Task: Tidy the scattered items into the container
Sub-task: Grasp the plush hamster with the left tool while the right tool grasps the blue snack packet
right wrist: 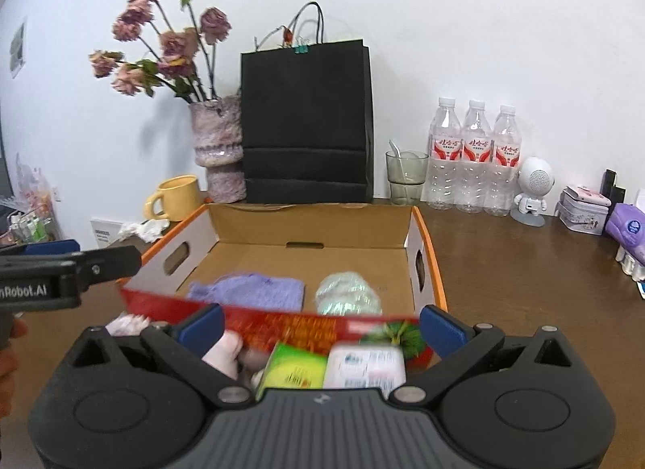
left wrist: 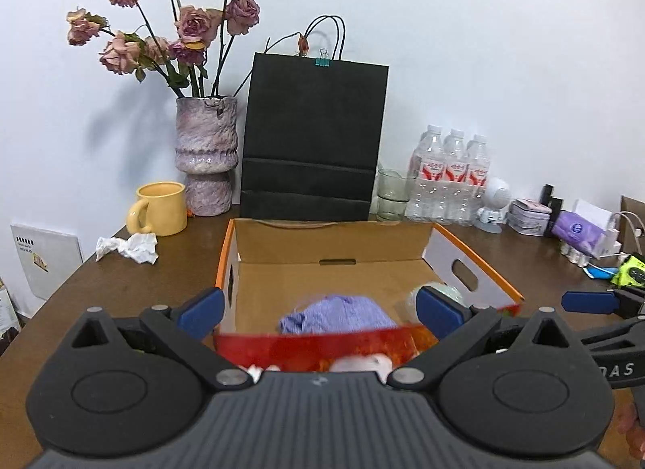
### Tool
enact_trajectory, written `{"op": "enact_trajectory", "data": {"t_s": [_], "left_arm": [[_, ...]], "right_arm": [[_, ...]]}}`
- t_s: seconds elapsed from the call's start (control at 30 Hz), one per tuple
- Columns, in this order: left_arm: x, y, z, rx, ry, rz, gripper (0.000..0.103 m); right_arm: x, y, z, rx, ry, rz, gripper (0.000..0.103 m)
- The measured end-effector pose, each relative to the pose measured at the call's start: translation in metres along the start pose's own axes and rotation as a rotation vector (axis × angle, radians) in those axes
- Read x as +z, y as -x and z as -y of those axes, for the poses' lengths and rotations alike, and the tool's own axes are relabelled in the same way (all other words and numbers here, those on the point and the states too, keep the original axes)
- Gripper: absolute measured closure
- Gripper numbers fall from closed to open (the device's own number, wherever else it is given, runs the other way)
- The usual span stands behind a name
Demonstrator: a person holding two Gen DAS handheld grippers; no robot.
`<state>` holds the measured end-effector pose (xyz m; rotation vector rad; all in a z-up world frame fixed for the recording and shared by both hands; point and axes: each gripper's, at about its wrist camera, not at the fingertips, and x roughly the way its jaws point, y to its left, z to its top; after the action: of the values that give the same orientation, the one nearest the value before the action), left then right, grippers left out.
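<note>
Brown tabletop fills both views, with a cardboard box point(right wrist: 314, 235) at centre frame already holding a purple cloth point(right wrist: 250, 289), a pale wrapped bundle point(right wrist: 346, 291) and packets near its red front flap. Crumpled tissue point(left wrist: 129, 247), left of centre, seems left to collect. Left gripper point(left wrist: 318, 308) and right gripper point(right wrist: 322, 328) hover at the front edge, tilted downward, jaws spread wide and empty.

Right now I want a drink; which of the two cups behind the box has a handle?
The yellow mug by the vase; the clear glass has none.
</note>
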<state>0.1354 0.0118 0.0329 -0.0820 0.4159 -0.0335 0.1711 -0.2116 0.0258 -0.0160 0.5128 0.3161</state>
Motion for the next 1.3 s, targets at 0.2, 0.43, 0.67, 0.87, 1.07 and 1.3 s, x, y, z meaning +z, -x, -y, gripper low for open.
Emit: {"op": "enact_trajectory", "data": {"t_s": [0.2,0.43,0.67,0.87,1.07,1.3], "left_arm": [[-0.025,0.029,-0.007,-0.017,-0.008,-0.023,0.000],[-0.056,0.054,-0.015,0.001,0.014,-0.053,0.000],[-0.079,0.058,-0.015,-0.015,0.032,-0.112,0.000],[-0.084,0.049,-0.007,-0.027,0.015,-0.138,0.000],[-0.082,0.034,0.005,-0.034,-0.040,-0.148,0.000],[-0.072,0.001,0.024,-0.080,-0.134,-0.163,0.001]], "right_arm": [[-0.032,0.036,-0.005,0.015,-0.004,-0.010,0.000],[-0.070,0.065,-0.003,0.006,-0.036,-0.033,0.000],[-0.099,0.063,0.000,-0.005,-0.056,-0.099,0.000],[-0.102,0.054,0.002,-0.016,-0.068,-0.107,0.000],[-0.104,0.041,0.006,-0.026,-0.075,-0.135,0.000],[-0.092,0.014,0.007,-0.064,-0.036,-0.164,0.000]]}}
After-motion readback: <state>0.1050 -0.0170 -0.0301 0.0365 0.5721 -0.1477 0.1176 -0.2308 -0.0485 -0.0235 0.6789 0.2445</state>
